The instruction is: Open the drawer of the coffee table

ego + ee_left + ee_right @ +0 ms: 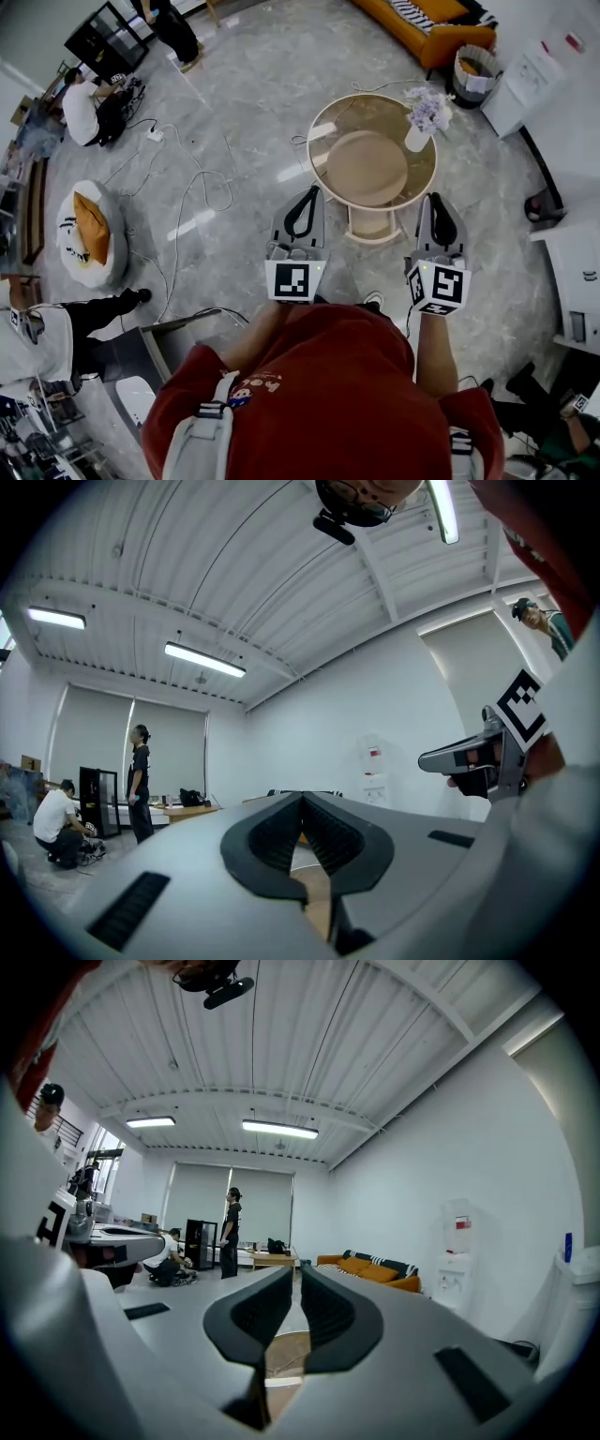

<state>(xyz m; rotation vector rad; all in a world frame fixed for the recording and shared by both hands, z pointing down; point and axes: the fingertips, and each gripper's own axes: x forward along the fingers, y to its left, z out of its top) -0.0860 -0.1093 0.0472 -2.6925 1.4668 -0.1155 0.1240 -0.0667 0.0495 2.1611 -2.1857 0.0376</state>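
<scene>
Floor (253, 84): we see grey polished stone with pale veins.
On the floor: a round coffee table (323, 141), white cables (192, 187) running in loops, a white power strip (155, 135), a white pouf (89, 234) with an orange cushion, an orange sofa (427, 23) and a basket (473, 70) beside it.
Table top: we see clear glass with a wooden rim.
On the table top: a white vase (417, 138) of pale flowers, close to the right rim.

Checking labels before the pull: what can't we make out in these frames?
- Drawer front and handle: the head view looks down on the coffee table, and neither can be picked out under its top.
- Distance from left hand-held gripper and right hand-held gripper to the table: can't be judged from above.
- Table in both gripper views: each gripper's own body hides all but a sliver between the jaws.
</scene>
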